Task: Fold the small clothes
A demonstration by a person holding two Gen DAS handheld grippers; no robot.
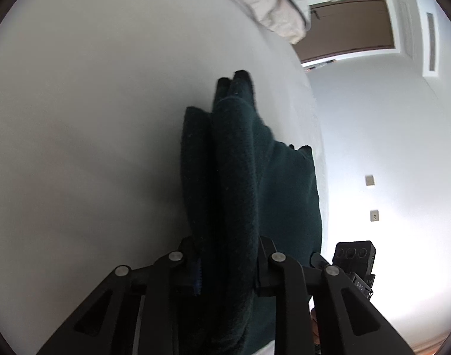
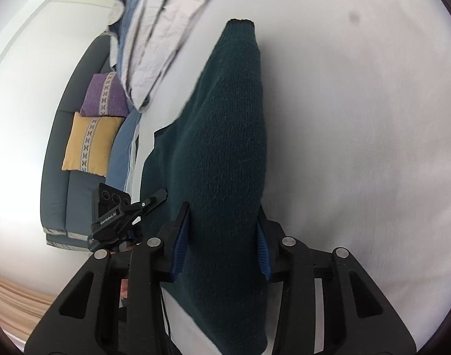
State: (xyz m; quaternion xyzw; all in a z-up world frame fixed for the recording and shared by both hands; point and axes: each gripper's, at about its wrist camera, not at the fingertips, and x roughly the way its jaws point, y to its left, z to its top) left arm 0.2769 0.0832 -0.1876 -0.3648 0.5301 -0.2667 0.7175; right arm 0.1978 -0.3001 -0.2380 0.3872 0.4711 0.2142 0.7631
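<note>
A dark green knitted garment (image 1: pixel 240 153) lies bunched in long folds on a white surface (image 1: pixel 92 118). My left gripper (image 1: pixel 228 266) is shut on its near end, and the thick knit fills the gap between the fingers. In the right wrist view the same garment (image 2: pixel 225 118) runs away from me to a narrow cuff-like end. My right gripper (image 2: pixel 222 236) is shut on it, its blue pads (image 2: pixel 181 236) pressed into the fabric on both sides. Each wrist view shows part of the other gripper close beside the cloth.
A heap of pale quilted clothes (image 2: pixel 166 29) lies at the far side of the white surface (image 2: pixel 358 148); it also shows as pale clothes (image 1: pixel 272 6). Beyond stands a dark sofa (image 2: pixel 56 177) with a purple cushion (image 2: pixel 105 94) and a yellow cushion (image 2: pixel 90 145). A brown door (image 1: pixel 349 26) is in the far wall.
</note>
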